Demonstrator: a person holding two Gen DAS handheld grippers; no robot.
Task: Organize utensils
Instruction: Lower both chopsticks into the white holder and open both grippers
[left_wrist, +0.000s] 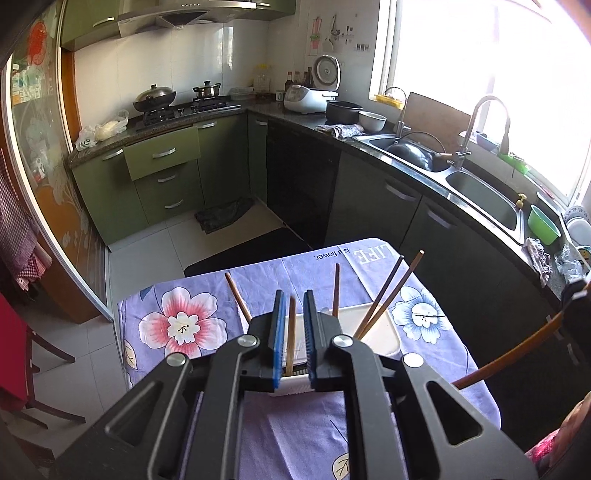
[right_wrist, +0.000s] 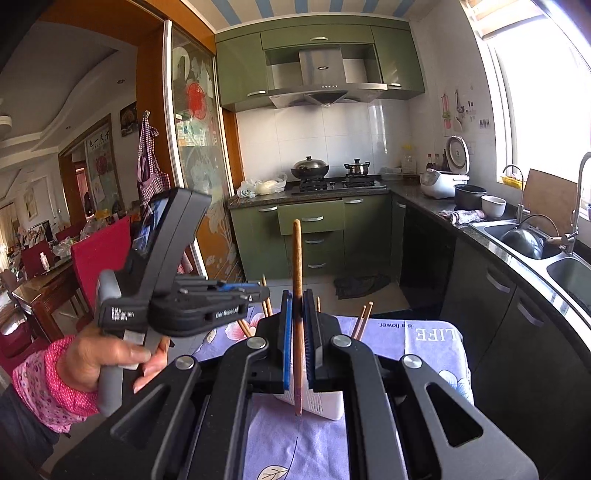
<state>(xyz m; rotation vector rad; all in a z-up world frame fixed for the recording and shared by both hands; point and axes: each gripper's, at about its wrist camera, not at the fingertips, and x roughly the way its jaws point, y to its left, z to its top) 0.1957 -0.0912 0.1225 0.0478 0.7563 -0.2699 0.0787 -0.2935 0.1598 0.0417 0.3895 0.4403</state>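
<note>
A white utensil holder (left_wrist: 376, 328) stands on the flowered purple tablecloth (left_wrist: 177, 321) with several brown chopsticks (left_wrist: 384, 299) leaning out of it. My left gripper (left_wrist: 294, 295) hovers just above the holder; one chopstick (left_wrist: 291, 332) stands in the gap between its jaws, which are slightly apart and not touching it. My right gripper (right_wrist: 298, 295) is shut on a brown chopstick (right_wrist: 297, 258), held upright above the holder (right_wrist: 317, 402). That chopstick also shows at the right edge of the left wrist view (left_wrist: 513, 350). The left gripper shows in the right wrist view (right_wrist: 258, 291).
The small table stands in a kitchen. The counter with a double sink (left_wrist: 480, 192) and a green bowl (left_wrist: 543, 225) runs along the right. Green cabinets (left_wrist: 162, 173) and the stove (left_wrist: 184, 107) are at the back. A red chair (right_wrist: 99, 258) stands to the left.
</note>
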